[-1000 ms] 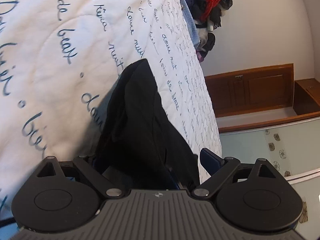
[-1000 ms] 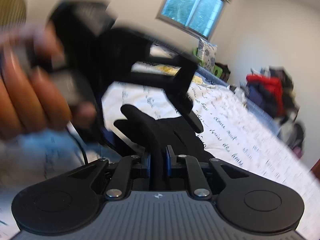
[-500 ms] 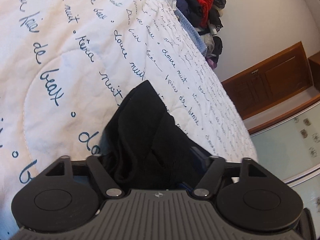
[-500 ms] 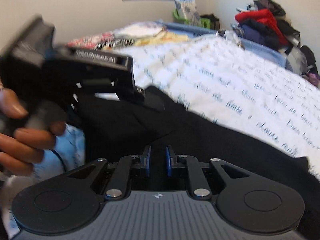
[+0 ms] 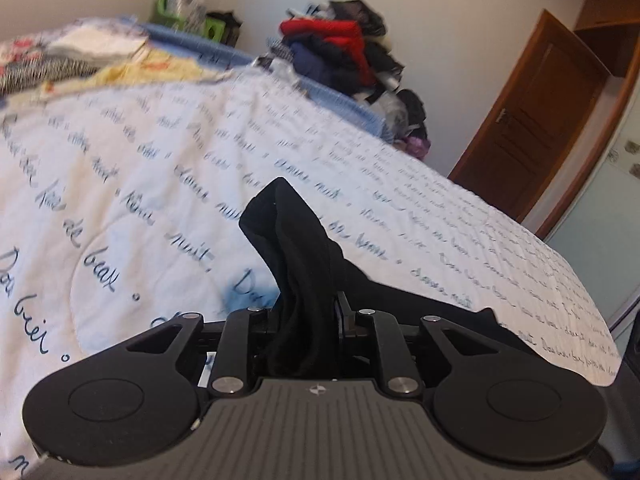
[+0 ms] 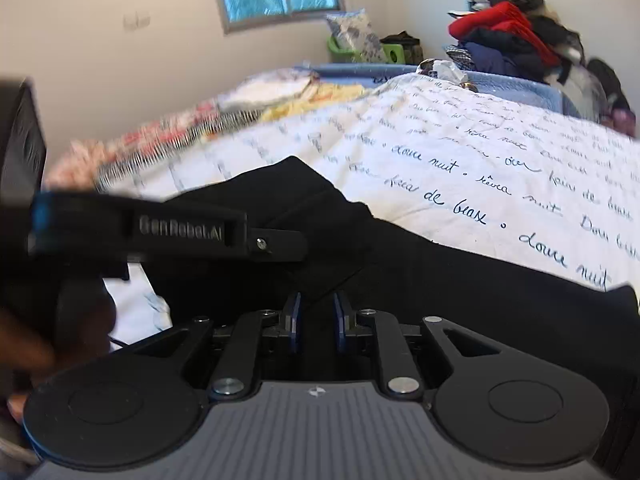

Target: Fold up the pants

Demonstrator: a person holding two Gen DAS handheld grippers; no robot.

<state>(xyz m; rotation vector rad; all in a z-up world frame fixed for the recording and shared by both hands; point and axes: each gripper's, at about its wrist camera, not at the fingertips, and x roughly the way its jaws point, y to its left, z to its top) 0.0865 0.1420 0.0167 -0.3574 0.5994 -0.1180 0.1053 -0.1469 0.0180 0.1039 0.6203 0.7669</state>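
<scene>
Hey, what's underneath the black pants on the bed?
The black pants lie on a white quilt printed with blue script; it shows all around them. Whatever sits directly beneath the fabric is covered. Both the left gripper and right gripper grip the cloth.

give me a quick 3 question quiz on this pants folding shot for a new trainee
1. True or false: the left gripper is clamped on a bunch of the black pants.
2. Multiple choice: what do the pants lie on? A) a wooden floor B) a white quilt with blue handwriting C) a glass table
3. Short answer: in the right wrist view, what dark object crosses the left side above the pants, ahead of the right gripper?

Key
1. True; cloth fills the gap between its fingers.
2. B
3. The other handheld gripper, with lettering on its side.
</scene>
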